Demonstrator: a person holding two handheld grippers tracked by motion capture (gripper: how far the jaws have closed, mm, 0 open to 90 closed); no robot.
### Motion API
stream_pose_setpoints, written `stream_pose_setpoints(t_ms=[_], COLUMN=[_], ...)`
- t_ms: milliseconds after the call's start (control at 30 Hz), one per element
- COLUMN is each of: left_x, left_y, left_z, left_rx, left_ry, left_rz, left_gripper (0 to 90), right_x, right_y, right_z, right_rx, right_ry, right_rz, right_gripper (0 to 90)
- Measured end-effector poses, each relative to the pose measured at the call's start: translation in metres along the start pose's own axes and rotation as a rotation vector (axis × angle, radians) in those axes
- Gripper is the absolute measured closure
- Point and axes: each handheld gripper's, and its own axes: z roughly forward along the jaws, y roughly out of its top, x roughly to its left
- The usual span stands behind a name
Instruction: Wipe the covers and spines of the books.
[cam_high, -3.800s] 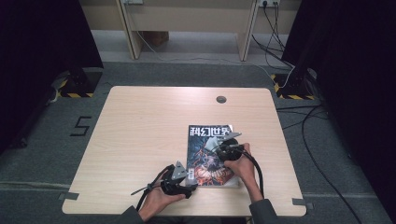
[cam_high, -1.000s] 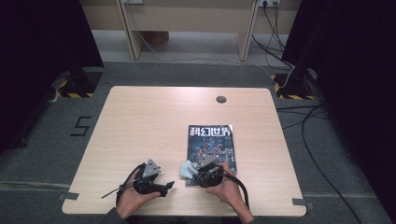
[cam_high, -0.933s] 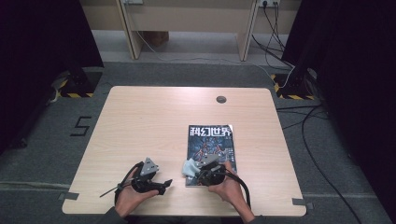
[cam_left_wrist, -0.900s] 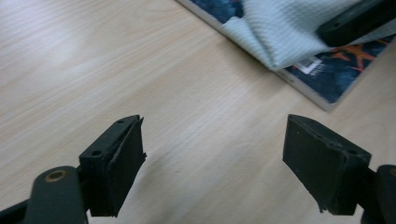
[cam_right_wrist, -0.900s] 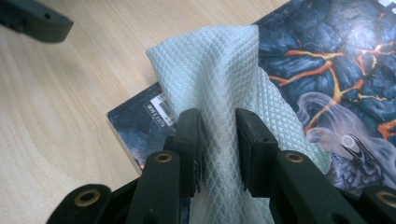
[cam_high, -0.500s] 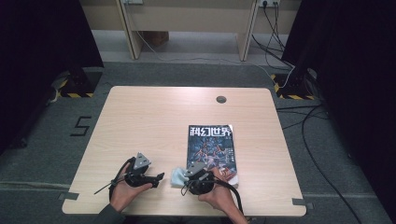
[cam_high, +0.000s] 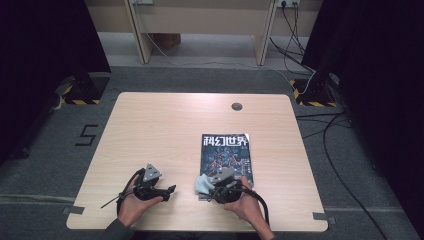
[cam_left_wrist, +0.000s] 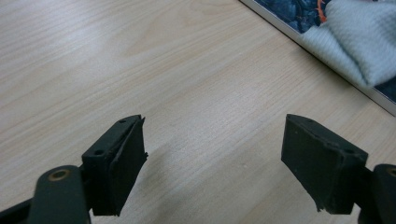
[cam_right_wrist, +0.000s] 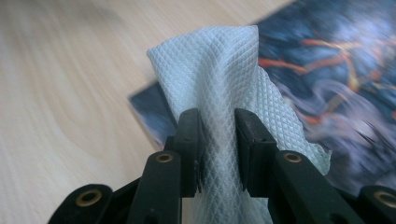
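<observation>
A dark-covered magazine (cam_high: 226, 153) with white Chinese title lettering lies on the wooden table (cam_high: 165, 130), right of centre. My right gripper (cam_high: 206, 189) is shut on a bunched white cloth (cam_high: 203, 183), which rests over the magazine's near left corner. In the right gripper view the waffle-textured cloth (cam_right_wrist: 219, 84) stands pinched between the two jaws, above the magazine (cam_right_wrist: 336, 70). My left gripper (cam_high: 170, 190) rests low over bare table to the left of the magazine, open with nothing between its fingers. The left gripper view shows the cloth (cam_left_wrist: 359, 42) at the upper right, on the magazine's edge.
A round cable hole (cam_high: 237, 106) sits near the table's far edge. Cables (cam_high: 320, 125) trail over the floor to the right. A desk frame (cam_high: 200, 20) stands beyond the table. Tape strips (cam_high: 320, 216) mark the floor by the near corners.
My right gripper has slid the cloth leftward along the magazine's near edge to its left corner. The left hand has drifted slightly left over the table.
</observation>
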Motion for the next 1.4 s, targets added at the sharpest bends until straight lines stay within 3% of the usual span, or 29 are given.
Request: stream_pose_setpoints(t_ms=[367,400,500,633,900,1000,1167,1400], left_x=[-0.001,-0.001,-0.001,-0.001,-0.002,-0.002,-0.002,-0.002], left_y=[0.000,0.000,0.000,0.000,0.000,0.000,0.000,0.000], left_z=[0.000,0.000,0.001,0.001,0.001,0.001,0.001,0.001], left_rx=[0.004,0.005,0.004,0.004,0.010,0.007,0.007,0.011], left_ry=[-0.001,0.000,0.000,0.000,-0.001,-0.001,-0.003,0.000], left_rz=[0.010,0.009,0.010,0.009,0.014,0.011,0.011,0.013], left_gripper=[21.3,21.3,21.4,21.4,21.4,21.4,21.4,21.4], right_x=[-0.046,-0.053,-0.058,-0.052,-0.013,-0.006,-0.011,-0.026], right_y=[-0.040,-0.046,-0.051,-0.050,-0.033,-0.031,-0.034,-0.059], right_z=[-0.033,-0.038,-0.042,-0.042,-0.026,-0.023,-0.025,-0.045], right_rx=[0.019,0.025,0.020,0.026,0.000,-0.005,-0.017,-0.022], right_ry=[-0.130,-0.159,-0.171,-0.178,-0.076,-0.058,-0.037,-0.104], right_rz=[0.135,0.158,0.177,0.156,0.055,0.041,0.069,0.143], right_gripper=[72.4,72.3,72.3,72.8,72.9,72.9,72.6,72.5])
